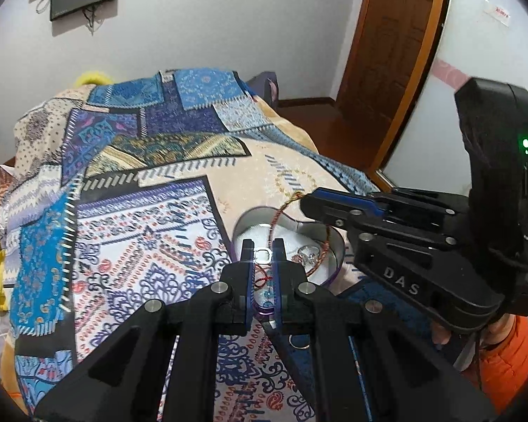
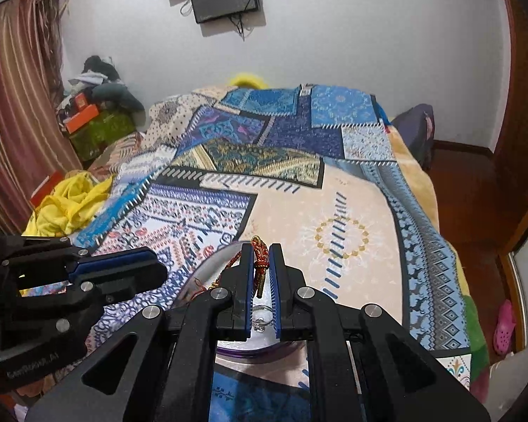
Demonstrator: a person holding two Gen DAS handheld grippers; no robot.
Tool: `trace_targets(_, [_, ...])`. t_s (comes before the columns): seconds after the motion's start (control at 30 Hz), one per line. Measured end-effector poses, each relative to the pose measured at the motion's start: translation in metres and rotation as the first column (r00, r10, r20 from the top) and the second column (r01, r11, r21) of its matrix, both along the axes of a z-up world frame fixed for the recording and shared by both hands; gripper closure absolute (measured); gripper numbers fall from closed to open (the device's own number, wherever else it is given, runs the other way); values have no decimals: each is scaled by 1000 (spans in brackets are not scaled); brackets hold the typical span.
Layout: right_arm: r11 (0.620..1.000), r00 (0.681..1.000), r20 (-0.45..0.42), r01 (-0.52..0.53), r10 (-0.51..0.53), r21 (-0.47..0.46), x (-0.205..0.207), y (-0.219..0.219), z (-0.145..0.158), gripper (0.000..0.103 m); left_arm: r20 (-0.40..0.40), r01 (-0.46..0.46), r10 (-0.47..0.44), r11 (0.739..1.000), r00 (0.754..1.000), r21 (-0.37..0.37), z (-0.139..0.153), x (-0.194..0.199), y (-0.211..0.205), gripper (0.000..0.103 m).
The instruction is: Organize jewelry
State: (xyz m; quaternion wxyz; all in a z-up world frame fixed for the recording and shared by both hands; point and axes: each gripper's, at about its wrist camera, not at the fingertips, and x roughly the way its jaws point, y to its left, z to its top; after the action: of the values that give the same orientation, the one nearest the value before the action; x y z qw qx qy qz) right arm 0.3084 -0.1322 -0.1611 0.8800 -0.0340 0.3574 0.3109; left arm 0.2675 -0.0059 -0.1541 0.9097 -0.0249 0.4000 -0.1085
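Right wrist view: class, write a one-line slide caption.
Right gripper pinches a red-and-gold braided cord above a heart-shaped tin on the patterned blanket.

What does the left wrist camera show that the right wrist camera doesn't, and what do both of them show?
Only the left wrist view shows the small square silver charm gripped by the left gripper, and the clear-stone silver ring lying in the tin.

Only the right wrist view shows the knotted end of the red-and-gold braided cord bracelet clamped in the right gripper, plus the crumpled yellow cloth.

Both show the heart-shaped silver tin on the patterned blue patchwork blanket.
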Motion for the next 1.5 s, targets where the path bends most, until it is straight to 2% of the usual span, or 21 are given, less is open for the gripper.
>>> trace_targets(0.3, [998,998,-47,-42,40,-45,5,-1,-10,96,-56,39,-39,999,998,0,-21,10,-9,95])
trace_targets(0.73, [995,994,-95,-58,51,-77,6,3,-15,95,-80,26,-26,1000,996,-5,-23,12,-6,95])
trace_targets(0.9, [997,996,-71,-51,47,-66,0,-1,-6,84,-73,20,-21,1000,997,-5,-15,6,-4,95])
trace_targets(1.03, [997,999,-44,-33,30,-66,-7,-4,2,80,-50,14,-14,1000,999,0,-4,-3,-1,93])
trace_targets(1.13, [997,1000,-17,-17,15,-73,-14,-6,10,78,-32,3,-3,1000,999,-1,6,-12,3,86])
trace_targets(1.2, [998,1000,-3,-9,9,-67,-19,-8,15,70,-14,-6,6,1000,1000,0,13,-20,5,75])
trace_targets(1.3, [998,999,45,14,-11,-61,-34,-13,25,58,15,-23,23,1000,1000,18,21,-30,7,68])
trace_targets(1.5, [999,996,82,28,-25,-36,-60,-19,34,55,36,-49,48,998,998,32,33,-55,9,57])
